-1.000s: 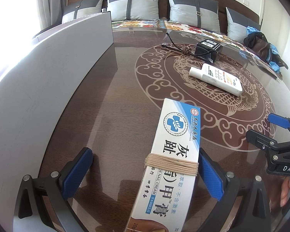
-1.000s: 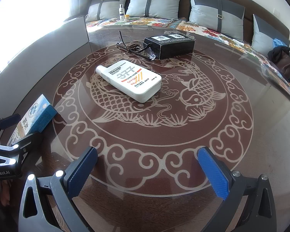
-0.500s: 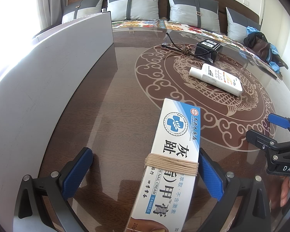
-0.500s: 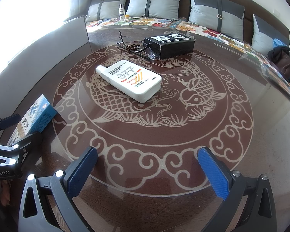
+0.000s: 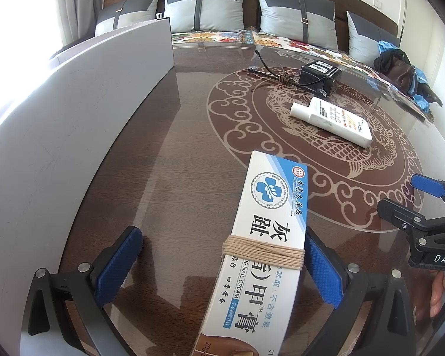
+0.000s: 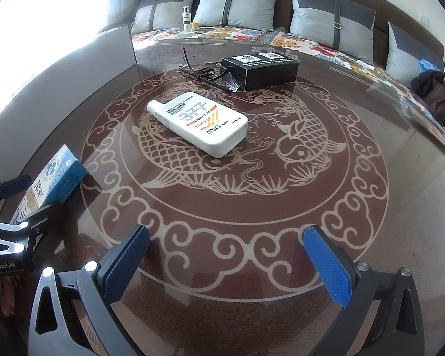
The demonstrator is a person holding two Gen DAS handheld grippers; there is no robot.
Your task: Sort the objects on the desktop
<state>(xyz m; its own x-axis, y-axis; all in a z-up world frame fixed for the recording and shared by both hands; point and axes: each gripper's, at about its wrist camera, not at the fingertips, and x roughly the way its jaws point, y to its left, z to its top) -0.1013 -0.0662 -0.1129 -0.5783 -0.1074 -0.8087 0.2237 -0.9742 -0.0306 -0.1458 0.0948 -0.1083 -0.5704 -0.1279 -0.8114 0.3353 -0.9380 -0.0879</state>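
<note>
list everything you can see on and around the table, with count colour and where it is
nail cream box: 1, white and blue, bound with tan string, near left of table between the left gripper's fingers
sunscreen bottle: 1, white, lying flat at table centre
black box: 1, black, far side of table
glasses: 1, dark frame, beside the black box
table: 1, dark brown with pale fish pattern
grey panel: 1, grey, along table's left edge
cushions: several, grey, on far bench
small bottle: 1, white, on bench
bag: 1, dark brown, right bench
left gripper: 1, blue pads, open
right gripper: 1, blue pads, open, empty
</note>
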